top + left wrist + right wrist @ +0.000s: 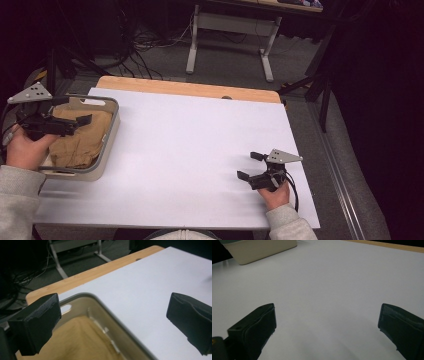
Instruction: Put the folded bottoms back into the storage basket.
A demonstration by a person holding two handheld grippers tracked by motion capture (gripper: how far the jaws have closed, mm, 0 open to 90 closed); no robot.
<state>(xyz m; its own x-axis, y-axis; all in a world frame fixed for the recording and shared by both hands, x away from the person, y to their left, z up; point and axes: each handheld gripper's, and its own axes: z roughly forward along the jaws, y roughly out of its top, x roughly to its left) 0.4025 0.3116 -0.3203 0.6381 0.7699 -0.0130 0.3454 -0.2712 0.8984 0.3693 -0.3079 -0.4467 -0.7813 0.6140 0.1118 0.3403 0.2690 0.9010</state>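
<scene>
a: in the beige bin (pixel 107 145) at the table's left edge lies the tan cloth (pixel 82 142), crumpled and slumped against the bottom. why there?

b: my guess is the bin is where it belongs. it rests loose, nothing pinching it, so it looks put away.

a: and the left gripper (pixel 80 120)?

b: it hovers over the bin's near-left side, jaws spread as wide as they go, nothing between them. in the left gripper view the cloth (pixel 82 340) sits below and between the fingers (pixel 37 325), apart from both, with the bin's rim (pixel 110 312) running across underneath.

a: the right gripper (pixel 252 166)?

b: well apart, low over the bare white tabletop (pixel 190 135) at the near right, jaws wide and empty; it seems parked out of the way.
</scene>
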